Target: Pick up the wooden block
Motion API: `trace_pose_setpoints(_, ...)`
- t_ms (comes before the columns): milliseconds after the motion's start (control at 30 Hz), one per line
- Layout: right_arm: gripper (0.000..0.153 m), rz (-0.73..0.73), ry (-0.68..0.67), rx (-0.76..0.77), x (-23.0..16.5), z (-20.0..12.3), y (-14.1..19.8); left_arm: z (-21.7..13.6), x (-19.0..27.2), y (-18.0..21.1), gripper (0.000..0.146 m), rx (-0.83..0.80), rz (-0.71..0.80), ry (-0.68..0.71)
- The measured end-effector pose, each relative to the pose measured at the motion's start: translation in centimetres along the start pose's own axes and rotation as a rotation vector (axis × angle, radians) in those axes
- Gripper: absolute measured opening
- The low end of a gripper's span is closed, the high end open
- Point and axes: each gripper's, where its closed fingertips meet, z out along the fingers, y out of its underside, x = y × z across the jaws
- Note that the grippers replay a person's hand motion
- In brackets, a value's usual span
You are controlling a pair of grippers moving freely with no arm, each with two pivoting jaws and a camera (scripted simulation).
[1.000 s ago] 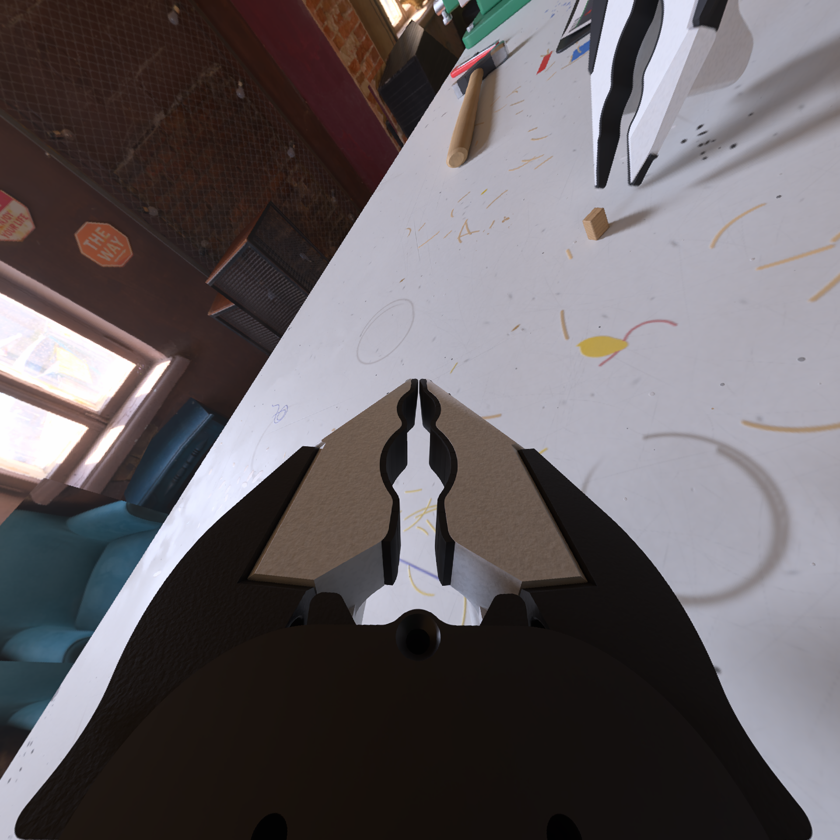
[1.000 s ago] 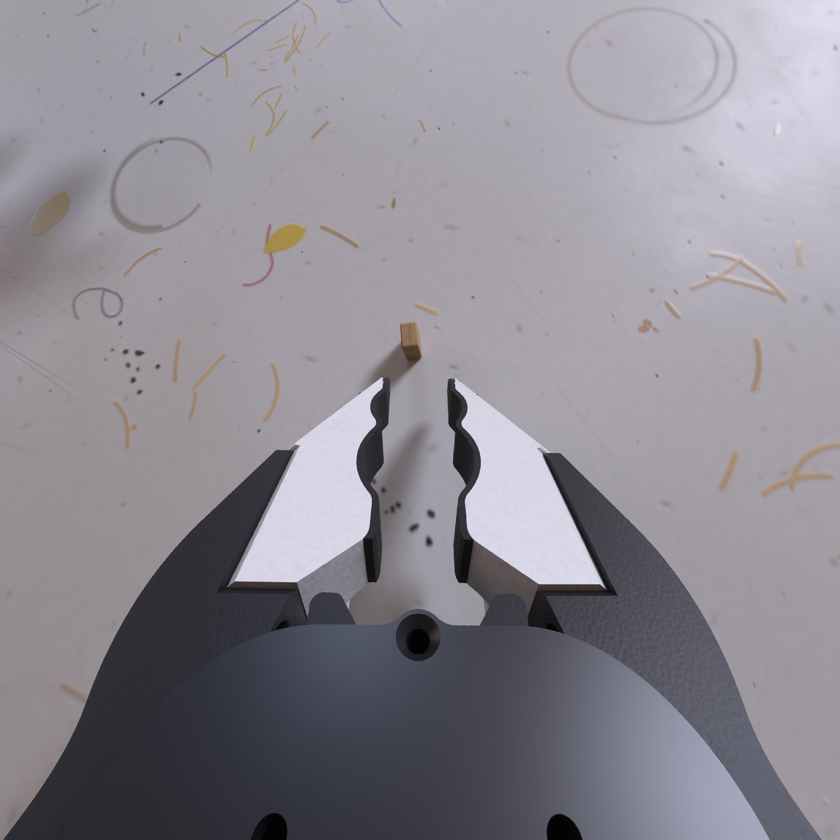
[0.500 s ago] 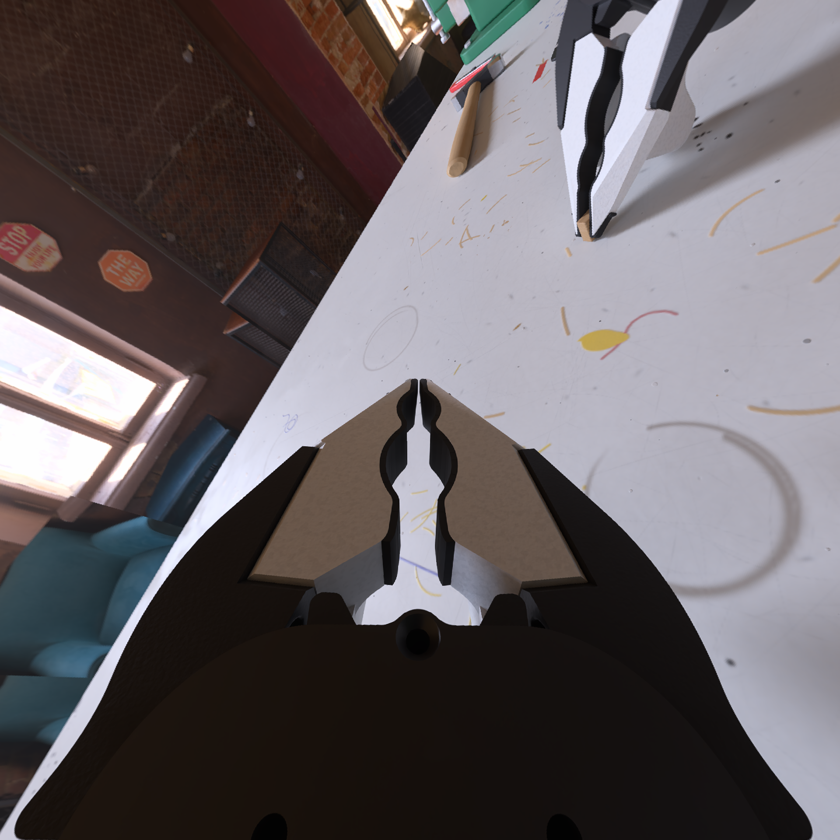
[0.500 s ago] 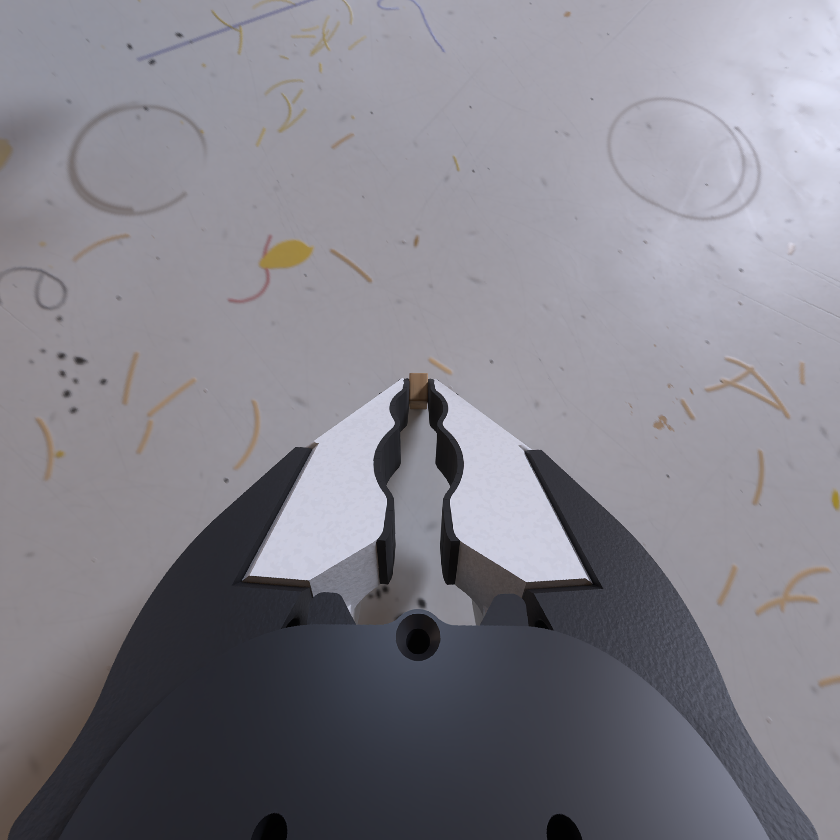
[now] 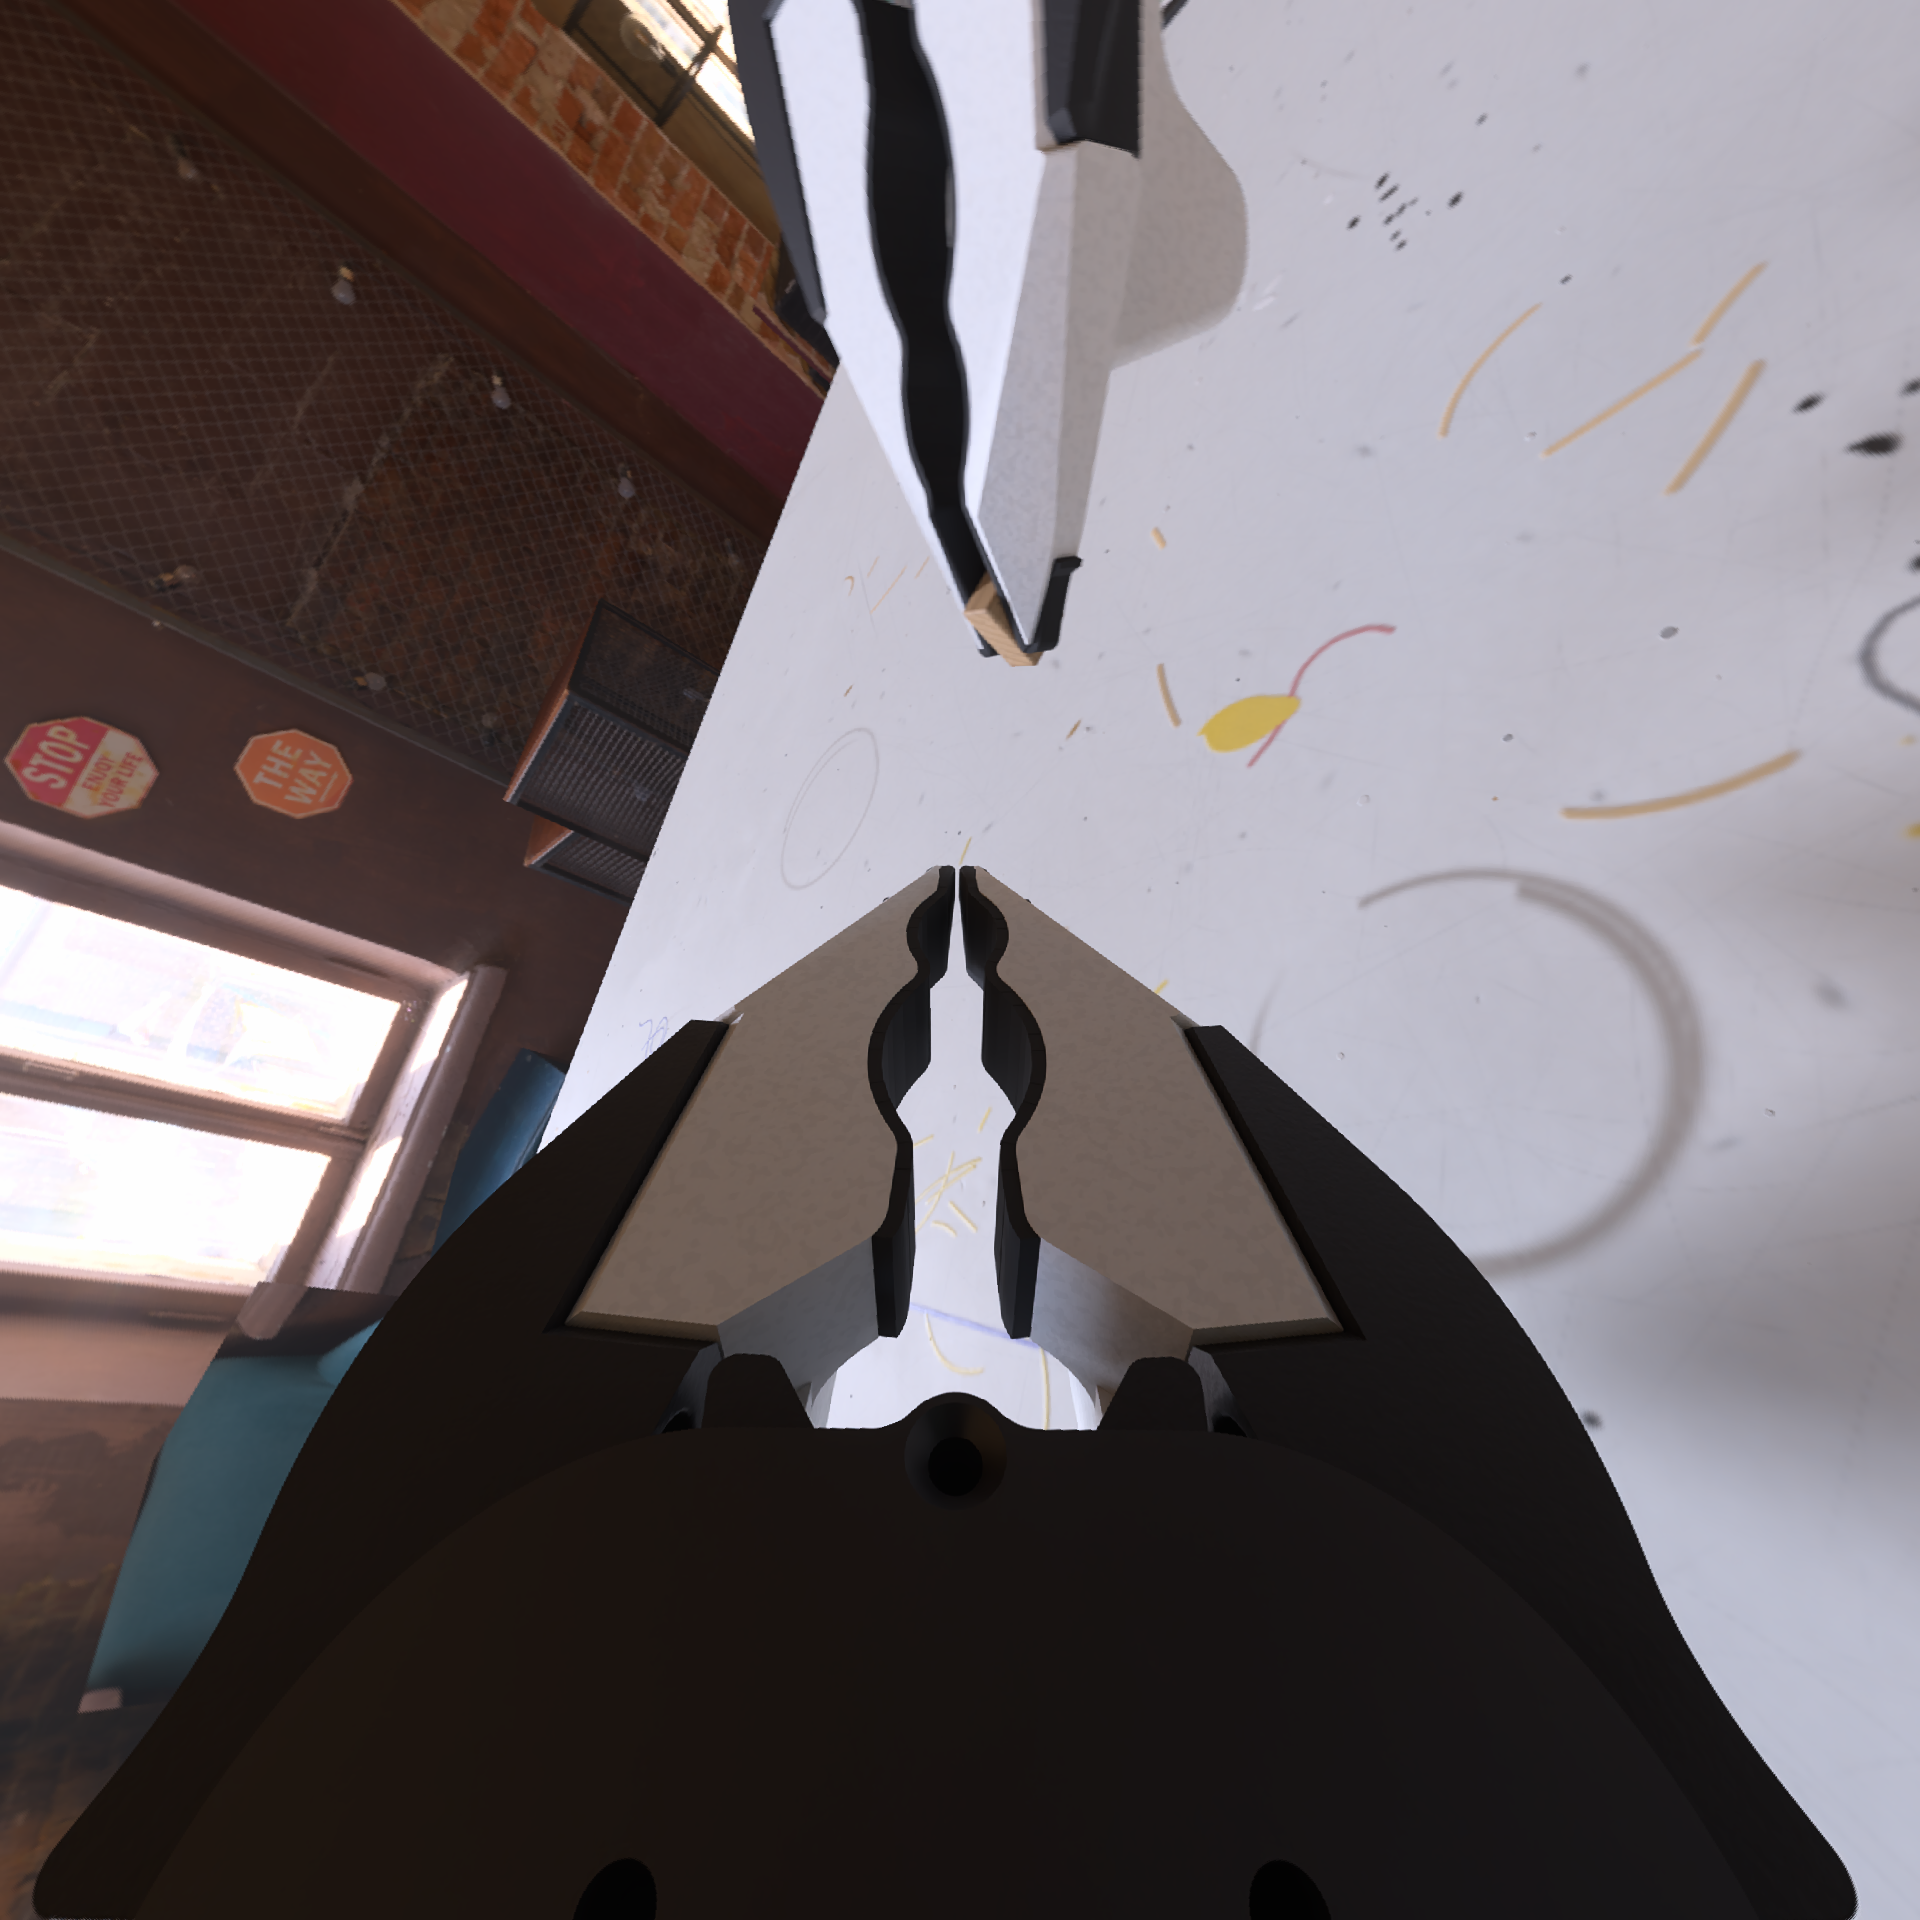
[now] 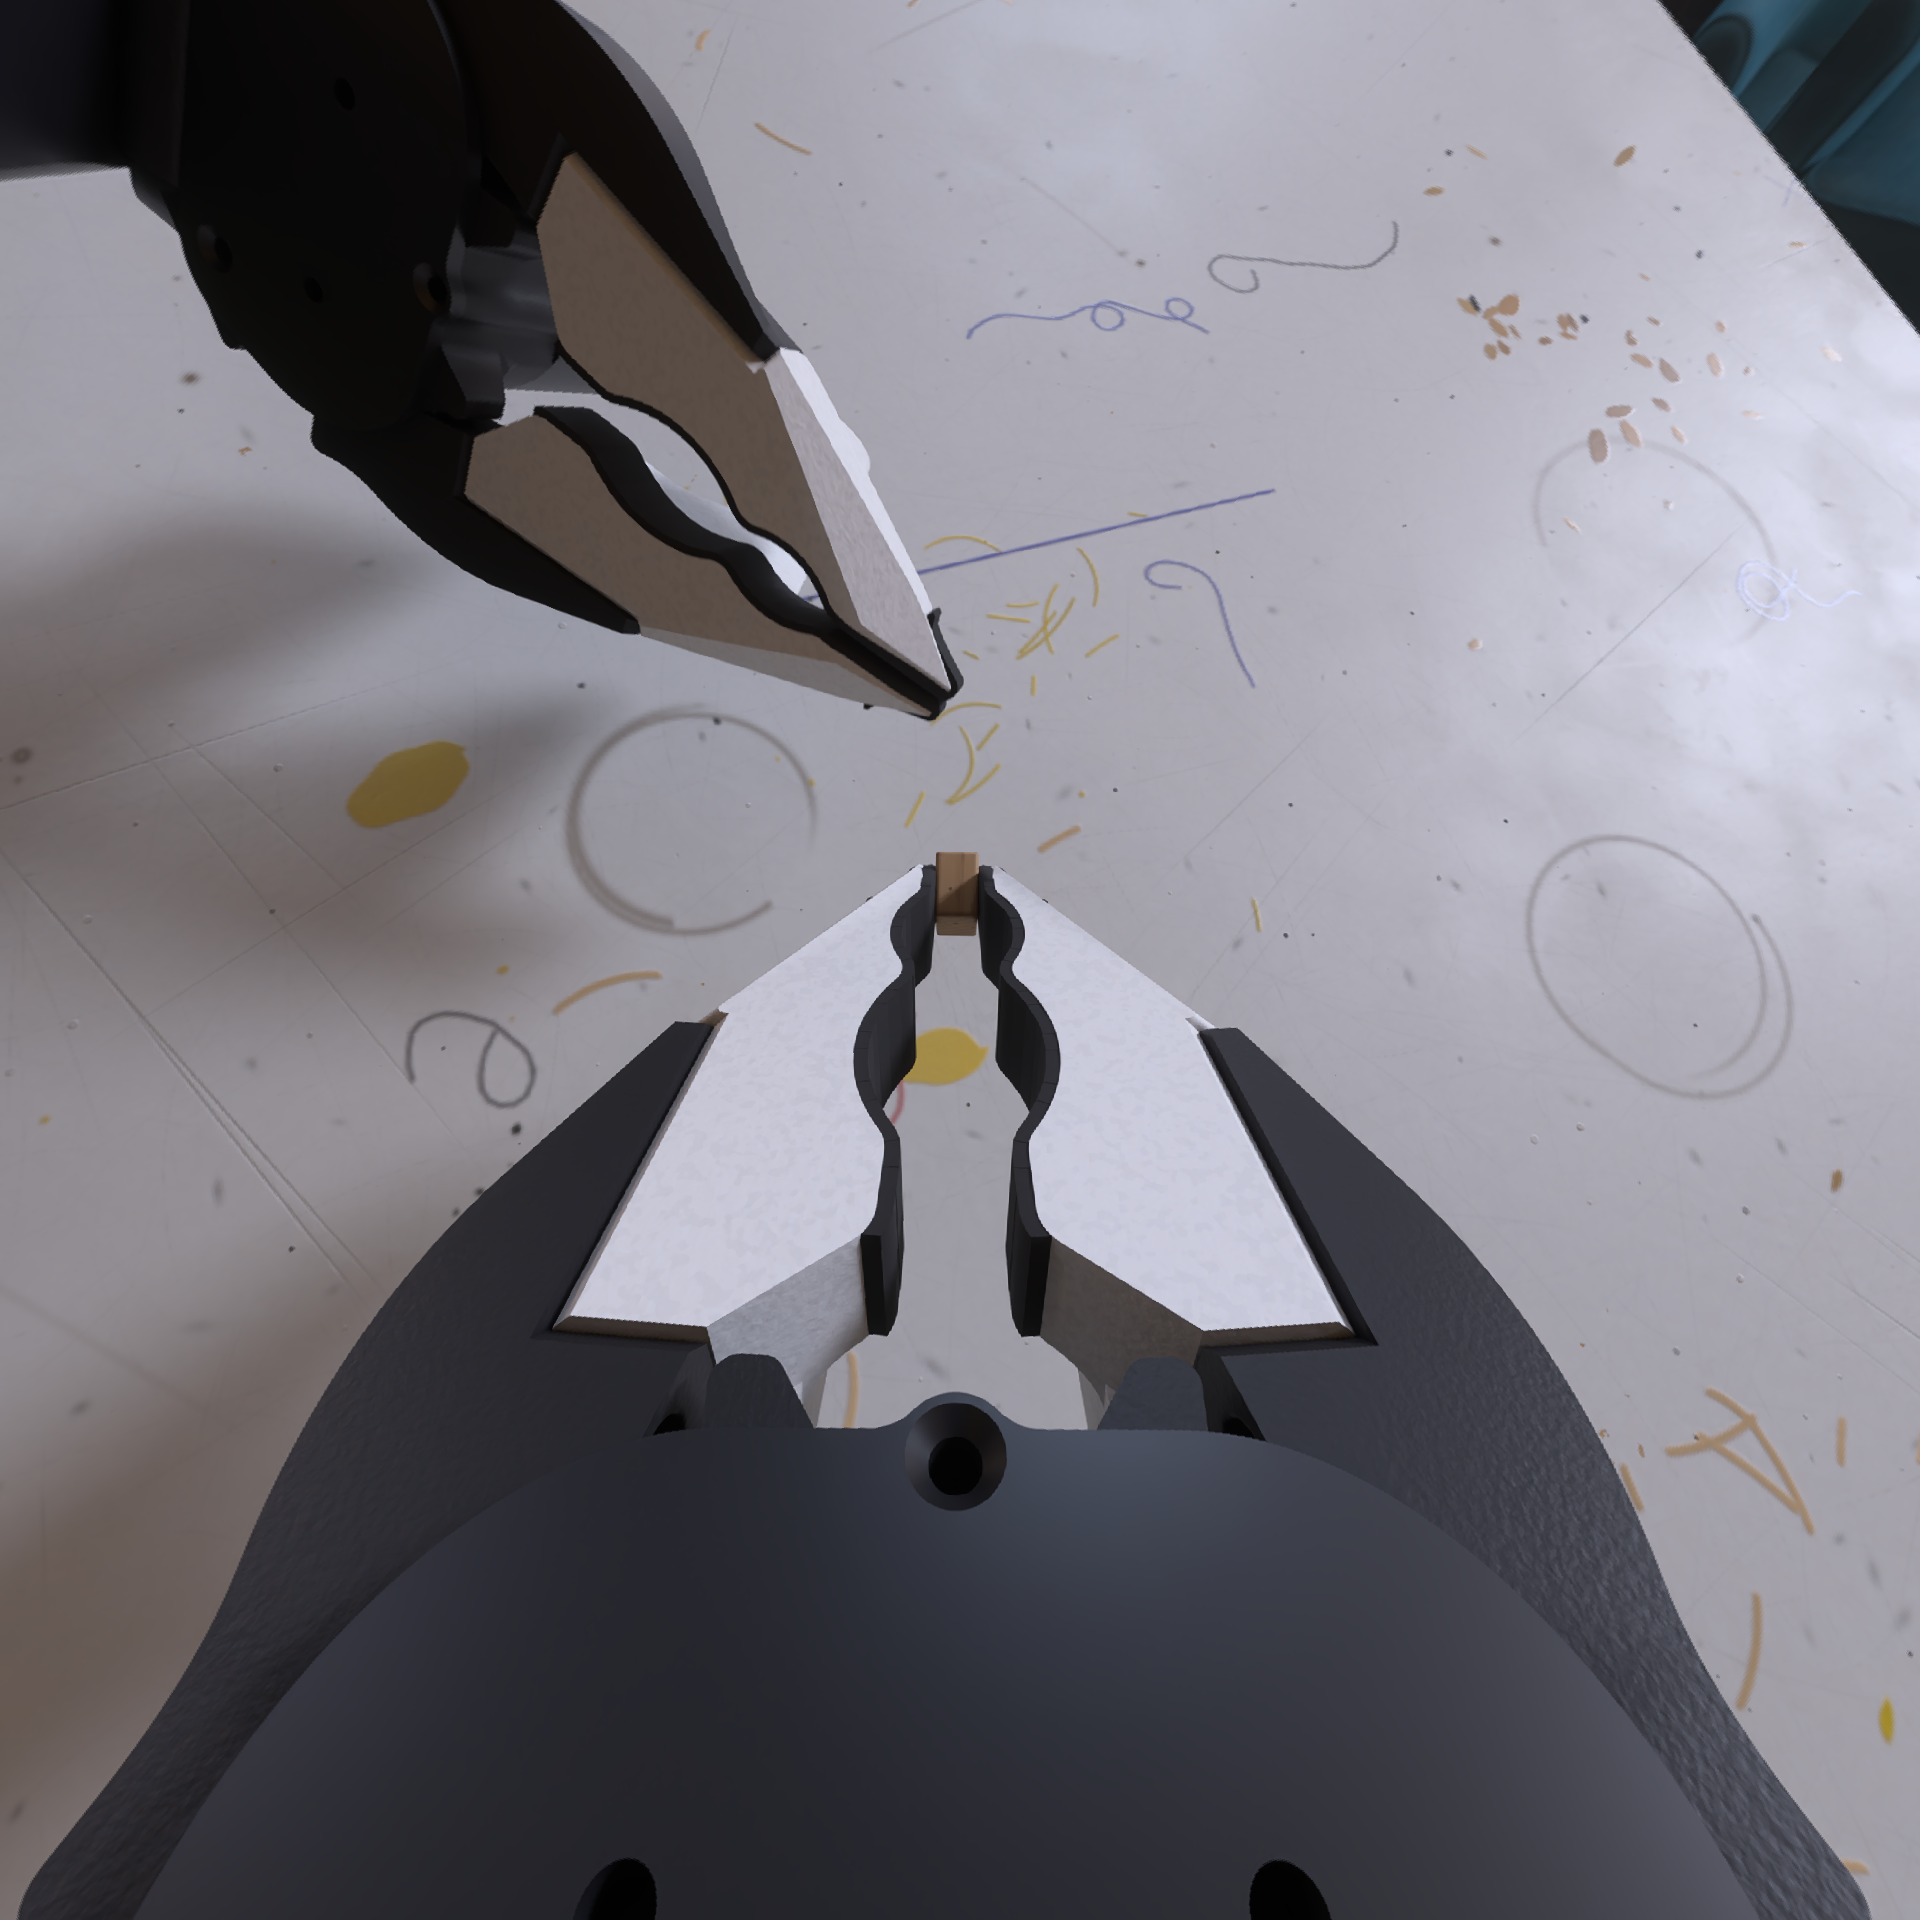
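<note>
Right gripper [image 6: 958, 883] clamps the wooden block [image 6: 957, 894] at its fingertips above the worktop [image 6: 1351, 727]; left gripper [image 5: 956, 878] closed, empty.

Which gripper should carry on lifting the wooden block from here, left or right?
Right. The right gripper is shut on the wooden block, pinched at its tips. The left gripper is shut and empty, pointing at the table.

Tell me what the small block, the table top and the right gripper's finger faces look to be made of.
Wooden block: pale tan, matt, likely bare wood; a lighter end face shows.
Table: smooth off-white sheet, faintly glossy, perhaps laminate; it carries pen scribbles, ring marks and yellow spots.
Right gripper: finger faces white and finely speckled, matt, maybe plastic; inner pads look like black rubber. It is shut on the block.
</note>
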Motion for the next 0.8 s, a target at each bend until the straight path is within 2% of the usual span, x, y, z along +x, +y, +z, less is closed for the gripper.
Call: trace_pose_setpoints(800, 0.007, -0.153, 0.061, -0.150, 0.0, 1.5, 1.0, 0.7, 1.5, 1.1, 0.001, -0.115, 0.221, -0.017)
